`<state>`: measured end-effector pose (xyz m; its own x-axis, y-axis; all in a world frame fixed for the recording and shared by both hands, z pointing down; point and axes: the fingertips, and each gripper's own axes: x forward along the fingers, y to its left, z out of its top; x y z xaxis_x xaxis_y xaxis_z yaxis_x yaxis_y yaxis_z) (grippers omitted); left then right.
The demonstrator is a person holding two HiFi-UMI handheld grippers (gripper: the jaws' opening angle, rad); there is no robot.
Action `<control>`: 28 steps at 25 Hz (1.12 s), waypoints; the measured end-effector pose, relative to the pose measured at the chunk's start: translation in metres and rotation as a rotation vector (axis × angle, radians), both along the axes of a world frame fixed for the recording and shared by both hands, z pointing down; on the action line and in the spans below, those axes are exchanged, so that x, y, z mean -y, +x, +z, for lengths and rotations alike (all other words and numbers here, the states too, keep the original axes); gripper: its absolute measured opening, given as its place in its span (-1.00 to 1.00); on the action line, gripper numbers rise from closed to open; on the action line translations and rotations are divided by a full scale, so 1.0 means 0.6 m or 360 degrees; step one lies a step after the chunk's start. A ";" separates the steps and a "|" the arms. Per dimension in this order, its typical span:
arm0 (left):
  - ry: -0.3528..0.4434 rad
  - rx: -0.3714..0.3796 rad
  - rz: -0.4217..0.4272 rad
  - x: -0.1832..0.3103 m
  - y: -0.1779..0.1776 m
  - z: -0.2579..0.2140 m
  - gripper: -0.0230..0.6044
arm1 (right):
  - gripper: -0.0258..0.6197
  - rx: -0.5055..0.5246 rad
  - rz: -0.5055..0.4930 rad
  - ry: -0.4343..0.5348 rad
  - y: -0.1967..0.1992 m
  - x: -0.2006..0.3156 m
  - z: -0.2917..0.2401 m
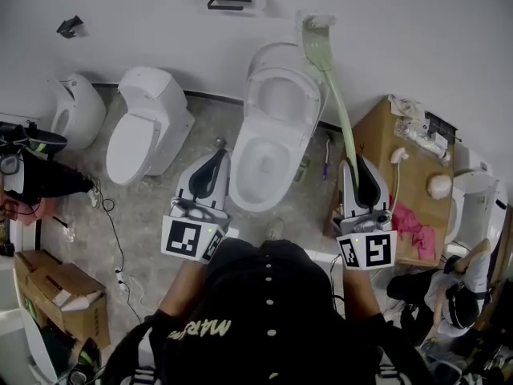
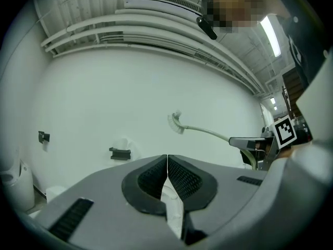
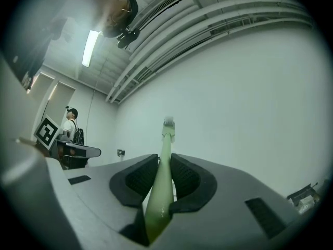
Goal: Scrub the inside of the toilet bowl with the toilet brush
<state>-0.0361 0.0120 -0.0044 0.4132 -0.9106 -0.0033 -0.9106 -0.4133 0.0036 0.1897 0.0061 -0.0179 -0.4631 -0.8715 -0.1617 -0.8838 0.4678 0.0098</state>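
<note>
**A:** Where is the toilet brush [image 1: 341, 103] at this moment?

**B:** In the right gripper [image 1: 359, 175]. That gripper's own view shows both jaws pressed against the pale green handle [image 3: 160, 191], which runs straight out between them. The grip is near the handle's lower end.

**A:** And the bristles?

**B:** The brush head [image 1: 315, 29] is up in the air against the white wall [image 1: 417, 30], beyond the raised lid [image 1: 282, 70]. It is well apart from the water. Nothing has touched the inside of the toilet bowl [image 1: 240, 155] yet, judging by how things lie.

**A:** So which way does the long axis point?

**B:** Away from the person and upward, leaning slightly to their left as it goes. The bowl sits lower and nearer, between the two grippers (closer to the left one in the head view, oddly enough). For the next move, the right gripper would probably have to tip the far end forward and down, and swing it left over the rim.

**A:** What is the left gripper [image 1: 212, 167] doing?

**B:** Its jaws are together with nothing held between them. It hangs just beside the bowl's near left edge and takes no part.

**A:** Any risk?

**B:** The head may clip the raised lid on its way down.
</note>
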 end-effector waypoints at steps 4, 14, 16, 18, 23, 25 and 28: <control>0.0009 0.0005 0.0007 0.022 0.001 -0.001 -0.84 | -0.62 0.0004 -0.0002 -0.0015 -0.003 0.029 0.002; -0.0038 0.0040 0.0085 0.078 -0.034 0.010 -0.84 | -0.62 -0.0008 0.0020 -0.0058 -0.050 0.085 0.016; -0.0037 0.0047 0.0097 0.087 -0.046 0.010 -0.84 | -0.62 -0.0020 0.0010 -0.0076 -0.064 0.097 0.027; -0.0042 0.0038 0.0104 0.093 -0.056 0.012 -0.84 | -0.63 -0.0026 0.0007 -0.0114 -0.075 0.106 0.043; -0.0145 0.0009 0.0101 0.100 -0.072 0.047 -0.84 | -0.63 -0.0084 -0.0018 -0.0240 -0.101 0.125 0.108; -0.0166 -0.0021 0.0112 0.106 -0.072 0.059 -0.84 | -0.63 -0.0123 -0.0018 -0.0291 -0.105 0.137 0.144; -0.0215 -0.0048 0.0113 0.114 -0.077 0.091 -0.84 | -0.63 -0.0181 -0.0035 -0.0369 -0.113 0.153 0.206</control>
